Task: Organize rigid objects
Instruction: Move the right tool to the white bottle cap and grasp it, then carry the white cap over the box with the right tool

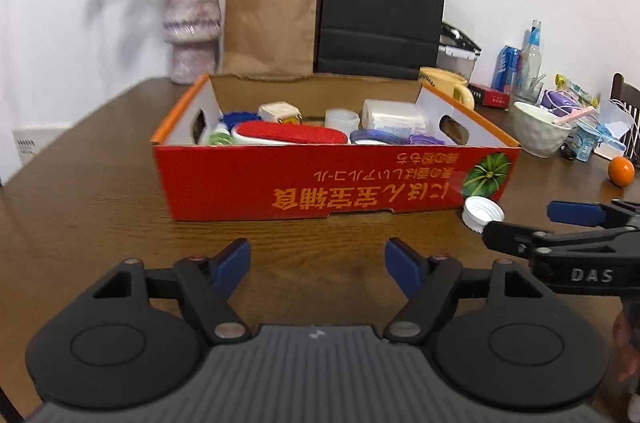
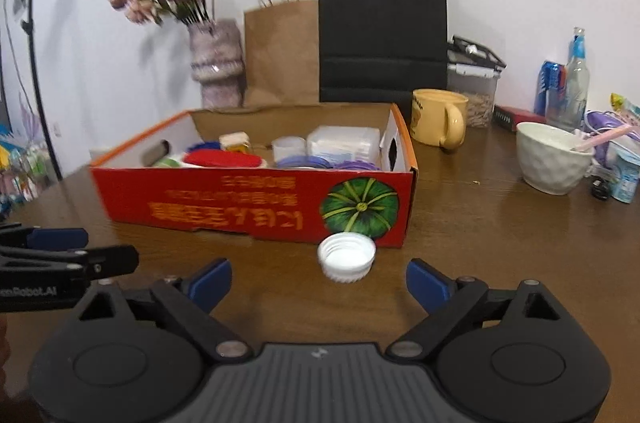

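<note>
Cap (image 2: pixel 347 257): white, mouth up on worktop (image 2: pixel 500 243), just before red box (image 2: pixel 248 201) corner, likely next in.
Right gripper (image 2: pixel 319 279): spread, empty, lined up on cap.
Left gripper (image 1: pixel 318 261): spread, empty.

We see a home dining room: wooden surface (image 2: pixel 500 223), flower vase (image 2: pixel 216 63), paper bags (image 2: pixel 382 31), mug (image 2: pixel 440 117), bowl (image 2: pixel 552 163), drinks

So the right gripper (image 2: pixel 319 277) is hovering low over the wooden table (image 2: pixel 480 243) with its jaws standing wide and nothing between them. A white screw cap (image 2: pixel 346 257) is lying open side up just ahead, right by the red cardboard box (image 2: pixel 256 201) that's holding assorted lids. The left gripper (image 2: pixel 86 249) is poking in from the left edge.
</note>
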`<move>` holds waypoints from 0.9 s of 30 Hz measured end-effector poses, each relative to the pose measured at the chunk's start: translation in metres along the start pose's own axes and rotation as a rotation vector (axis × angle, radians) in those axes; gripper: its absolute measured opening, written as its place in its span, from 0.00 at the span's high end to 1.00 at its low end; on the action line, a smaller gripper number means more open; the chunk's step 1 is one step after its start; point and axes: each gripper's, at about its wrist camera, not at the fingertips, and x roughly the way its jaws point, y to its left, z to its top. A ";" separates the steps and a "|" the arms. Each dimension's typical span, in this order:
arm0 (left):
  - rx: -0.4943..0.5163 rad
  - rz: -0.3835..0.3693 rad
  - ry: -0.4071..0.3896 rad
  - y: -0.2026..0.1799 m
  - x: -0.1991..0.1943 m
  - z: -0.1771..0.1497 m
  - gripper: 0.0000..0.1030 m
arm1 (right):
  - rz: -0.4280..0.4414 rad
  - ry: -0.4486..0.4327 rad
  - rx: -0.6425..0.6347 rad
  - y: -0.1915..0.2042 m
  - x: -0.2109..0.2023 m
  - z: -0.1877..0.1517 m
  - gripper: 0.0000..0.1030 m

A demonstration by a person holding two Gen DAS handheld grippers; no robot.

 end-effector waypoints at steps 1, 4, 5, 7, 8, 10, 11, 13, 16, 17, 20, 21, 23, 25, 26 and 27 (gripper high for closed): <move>-0.010 -0.008 0.013 0.000 0.008 0.003 0.32 | -0.005 0.019 0.007 -0.003 0.008 0.003 0.16; -0.030 -0.031 0.059 -0.002 0.031 0.012 0.47 | -0.004 0.081 0.028 -0.010 0.035 0.008 0.19; -0.034 -0.036 0.072 -0.003 0.037 0.013 0.54 | -0.004 0.091 0.034 -0.010 0.040 0.008 0.22; -0.036 -0.042 0.088 -0.005 0.046 0.014 0.70 | 0.006 0.096 0.033 -0.010 0.047 0.009 0.35; -0.036 -0.040 0.095 -0.005 0.050 0.014 0.80 | 0.015 0.090 0.020 -0.007 0.048 0.008 0.48; -0.033 -0.035 0.093 -0.006 0.054 0.013 0.88 | 0.006 0.085 -0.013 -0.002 0.049 0.008 0.61; -0.029 -0.033 0.093 -0.007 0.055 0.013 0.93 | 0.005 0.082 -0.024 0.001 0.050 0.008 0.61; -0.032 -0.041 0.095 -0.007 0.054 0.013 0.95 | 0.018 0.082 -0.029 0.003 0.051 0.009 0.61; -0.035 -0.031 0.088 -0.007 0.050 0.014 0.97 | 0.014 0.073 -0.030 0.004 0.047 0.009 0.61; -0.036 -0.028 0.082 -0.007 0.047 0.014 0.97 | 0.013 0.065 -0.030 0.005 0.043 0.010 0.61; -0.033 -0.017 0.058 -0.008 0.032 0.016 0.98 | 0.023 0.032 -0.037 0.011 0.024 0.012 0.61; -0.033 -0.015 0.049 -0.008 0.025 0.016 0.98 | 0.029 0.018 -0.043 0.014 0.017 0.012 0.61; -0.039 -0.016 0.033 -0.008 0.011 0.015 0.98 | 0.048 -0.018 -0.055 0.021 -0.002 0.011 0.62; -0.039 -0.008 0.008 -0.009 -0.007 0.013 0.98 | 0.065 -0.051 -0.066 0.030 -0.021 0.009 0.61; -0.037 -0.002 -0.009 -0.009 -0.017 0.012 0.97 | 0.075 -0.071 -0.070 0.035 -0.032 0.006 0.62; -0.035 0.007 -0.029 -0.010 -0.029 0.009 0.97 | 0.083 -0.088 -0.071 0.039 -0.043 0.004 0.62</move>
